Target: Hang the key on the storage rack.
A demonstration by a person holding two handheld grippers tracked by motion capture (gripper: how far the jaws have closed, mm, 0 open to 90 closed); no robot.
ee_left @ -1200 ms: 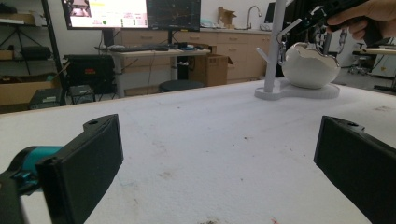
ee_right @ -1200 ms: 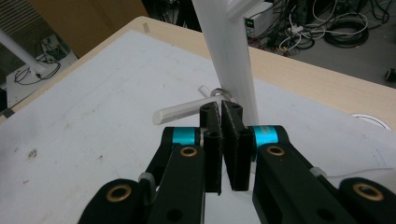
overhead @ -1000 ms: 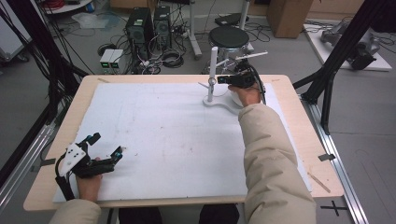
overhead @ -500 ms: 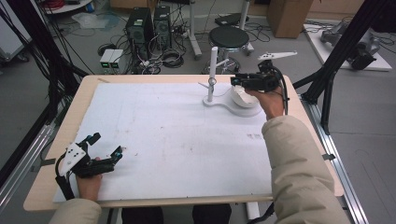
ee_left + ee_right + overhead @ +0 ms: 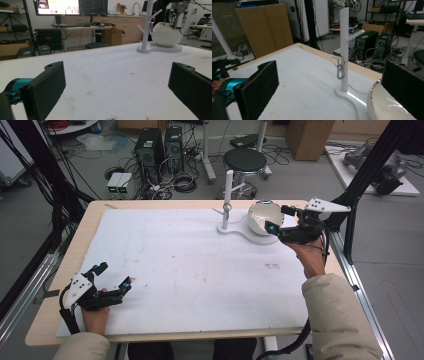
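A white peg stand [image 5: 227, 195] rises at the far middle of the table, and a silver carabiner [image 5: 227, 208] hangs from its low peg. A white bowl [image 5: 264, 216] sits on the stand's base. My right gripper [image 5: 278, 218] hovers just right of the bowl, pointing left. Its jaws have just been opening and stand open with nothing between them. In the right gripper view the carabiner [image 5: 340, 71] hangs on the stand [image 5: 344, 50], and the bowl [image 5: 387, 107] lies by the right jaw. My left gripper [image 5: 115, 274] rests open at the near left.
White foam sheet [image 5: 190, 270] covers the wooden table [image 5: 50, 320]. A black stool [image 5: 245, 160], computer towers [image 5: 155, 145] and cables stand on the floor beyond the far edge. Black frame posts [image 5: 350, 220] flank the table's right side.
My right gripper has drawn away from the stand toward the right, past the bowl, and its jaws have opened. The left gripper has stayed put.
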